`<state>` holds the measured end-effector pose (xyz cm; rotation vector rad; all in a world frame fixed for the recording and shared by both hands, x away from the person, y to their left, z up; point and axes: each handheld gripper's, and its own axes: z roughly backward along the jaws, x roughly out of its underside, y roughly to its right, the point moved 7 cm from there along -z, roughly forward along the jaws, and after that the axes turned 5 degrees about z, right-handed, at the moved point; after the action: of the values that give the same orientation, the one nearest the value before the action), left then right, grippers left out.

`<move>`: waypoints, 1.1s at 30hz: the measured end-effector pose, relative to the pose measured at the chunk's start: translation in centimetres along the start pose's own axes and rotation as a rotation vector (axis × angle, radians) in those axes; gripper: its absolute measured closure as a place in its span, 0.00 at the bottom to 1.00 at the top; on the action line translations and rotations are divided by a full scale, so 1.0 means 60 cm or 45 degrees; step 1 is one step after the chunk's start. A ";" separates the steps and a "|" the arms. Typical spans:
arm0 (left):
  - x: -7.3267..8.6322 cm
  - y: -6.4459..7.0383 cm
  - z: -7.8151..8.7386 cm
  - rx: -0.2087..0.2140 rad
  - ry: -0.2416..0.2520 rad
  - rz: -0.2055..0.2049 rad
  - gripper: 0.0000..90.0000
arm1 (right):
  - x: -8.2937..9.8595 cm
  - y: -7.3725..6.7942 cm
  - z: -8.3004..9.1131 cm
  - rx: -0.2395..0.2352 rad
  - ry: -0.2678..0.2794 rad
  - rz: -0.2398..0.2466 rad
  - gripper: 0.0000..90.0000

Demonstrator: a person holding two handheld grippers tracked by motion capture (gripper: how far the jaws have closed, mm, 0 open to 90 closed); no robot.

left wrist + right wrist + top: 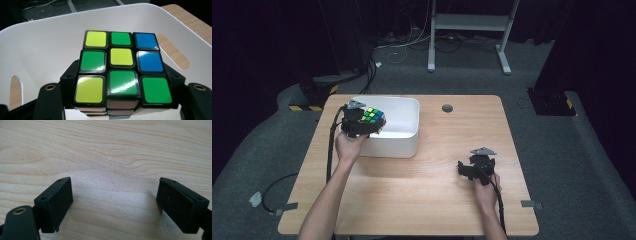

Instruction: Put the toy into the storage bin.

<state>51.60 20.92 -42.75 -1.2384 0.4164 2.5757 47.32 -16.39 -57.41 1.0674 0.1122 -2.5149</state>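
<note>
**Puzzle cube held over white bin**

Left gripper clamped on a puzzle cube, gripped by its sides between both jaws, held above the white bin. Right gripper well apart, jaws spread wide, low over the bare wooden table.

Grey grommet in wooden table; white desk frame behind.

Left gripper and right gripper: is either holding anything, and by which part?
The left gripper clamps the puzzle cube by two opposite side faces, over the white bin. The right gripper is open, holding nothing.
</note>
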 end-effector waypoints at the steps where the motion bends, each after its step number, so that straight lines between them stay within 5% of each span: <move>1: 0.001 -0.001 0.001 -0.002 0.000 0.002 0.37 | 0.000 0.000 0.000 0.000 0.000 0.000 0.15; 15: 0.014 0.003 0.015 -0.010 0.023 -0.035 0.37 | 0.000 0.000 0.000 0.001 -0.001 0.002 0.15; 33: 0.027 0.004 0.022 -0.012 0.026 -0.022 0.37 | 0.000 0.000 0.000 0.001 -0.001 0.002 0.15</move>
<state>49.61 21.33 -43.19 -1.2664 0.3964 2.5555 47.31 -16.40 -57.41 1.0667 0.1107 -2.5141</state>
